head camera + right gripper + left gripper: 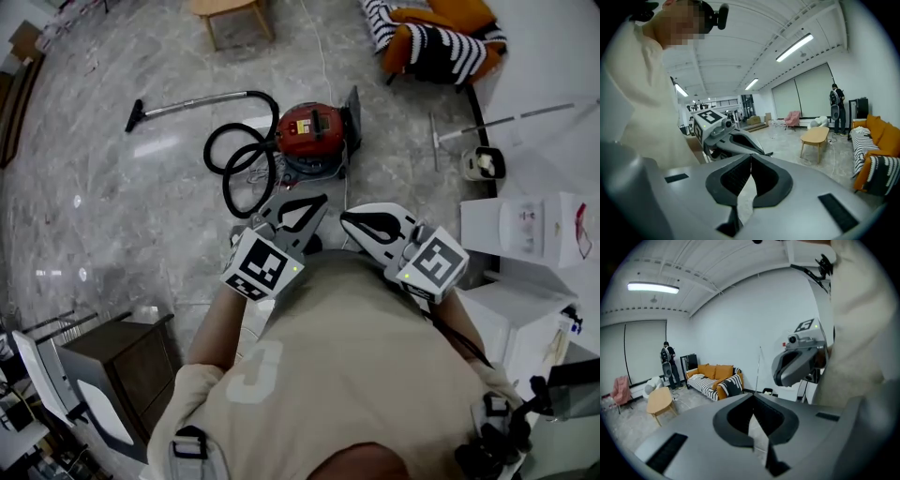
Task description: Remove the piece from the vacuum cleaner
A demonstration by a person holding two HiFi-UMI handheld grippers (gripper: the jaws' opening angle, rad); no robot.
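A red canister vacuum cleaner (314, 131) stands on the marble floor ahead of me. Its black hose (242, 161) coils to its left, and the wand ends in a nozzle (136, 115) farther left. I hold both grippers close to my chest, well short of the vacuum and touching nothing. My left gripper (322, 200) is shut and empty, its jaws meeting at the tips (753, 398). My right gripper (347, 218) is also shut and empty (751, 156). Each gripper view shows the other gripper alongside: the right one (799, 363) and the left one (725, 136).
An orange sofa with a striped blanket (436, 39) and a wooden table (231, 13) stand beyond the vacuum. A mop (506, 122) and small bin (485, 164) lie at the right, near white cabinets (525, 225). A dark cabinet (117, 361) is at my left. A person (668, 363) stands far off.
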